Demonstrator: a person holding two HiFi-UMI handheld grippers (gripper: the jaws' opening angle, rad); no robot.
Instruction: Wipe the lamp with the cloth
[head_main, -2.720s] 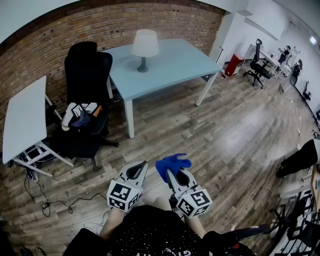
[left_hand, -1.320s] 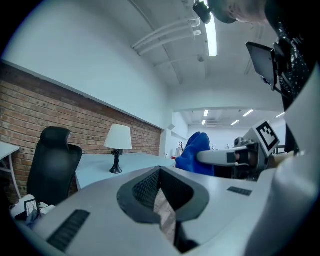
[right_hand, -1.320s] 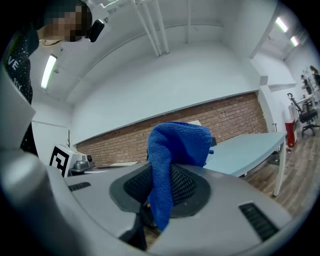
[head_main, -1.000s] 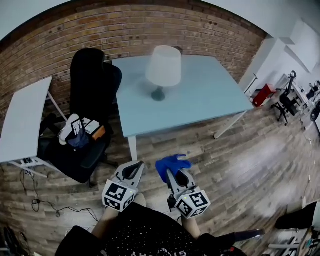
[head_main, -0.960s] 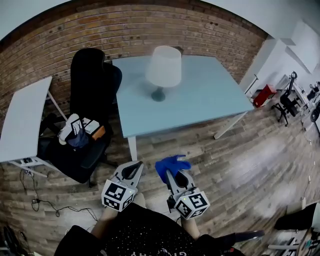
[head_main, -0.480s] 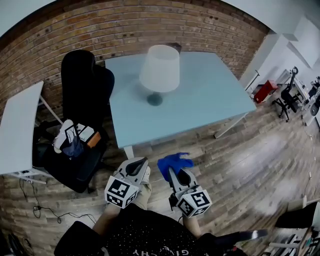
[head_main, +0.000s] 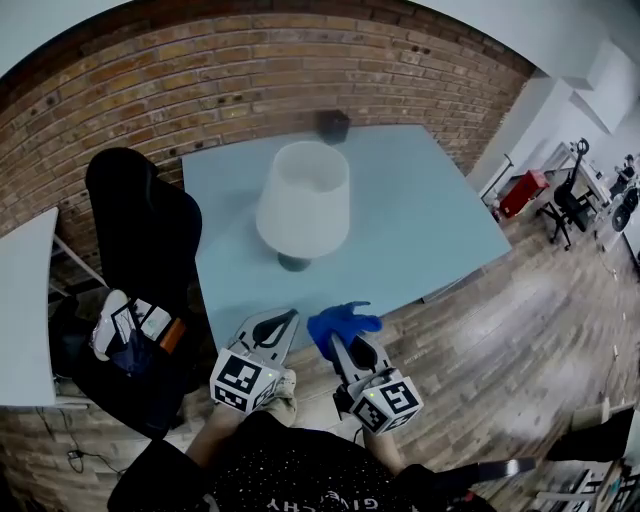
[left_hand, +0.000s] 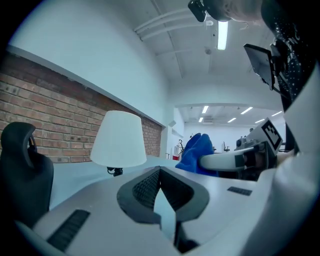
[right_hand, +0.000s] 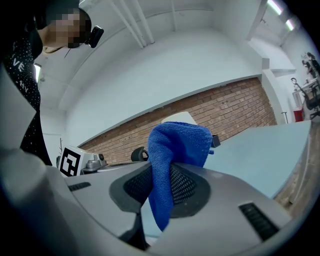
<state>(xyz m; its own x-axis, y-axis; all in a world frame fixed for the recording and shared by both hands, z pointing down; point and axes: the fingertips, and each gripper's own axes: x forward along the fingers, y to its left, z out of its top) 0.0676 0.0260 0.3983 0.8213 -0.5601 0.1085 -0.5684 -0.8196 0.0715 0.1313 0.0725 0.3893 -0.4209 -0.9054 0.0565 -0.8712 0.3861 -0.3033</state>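
A white lamp (head_main: 302, 200) with a grey base stands on the pale blue table (head_main: 420, 220), just beyond both grippers. In the left gripper view its shade (left_hand: 119, 140) fills the left middle. My right gripper (head_main: 340, 335) is shut on a blue cloth (head_main: 338, 322), which bunches above the jaws (right_hand: 175, 165) and hides most of the lamp in the right gripper view. My left gripper (head_main: 280, 325) is shut with nothing in it, its tip at the table's near edge, below the lamp's base.
A black office chair (head_main: 145, 225) stands left of the table, with bags (head_main: 130, 325) on another seat below it. A small dark box (head_main: 333, 124) sits at the table's far edge by the brick wall (head_main: 200, 90). A white desk (head_main: 22, 300) is far left.
The view has closed in on the table: the lamp now sits nearer and larger, right ahead of both grippers. The cloth stays held in the right gripper.
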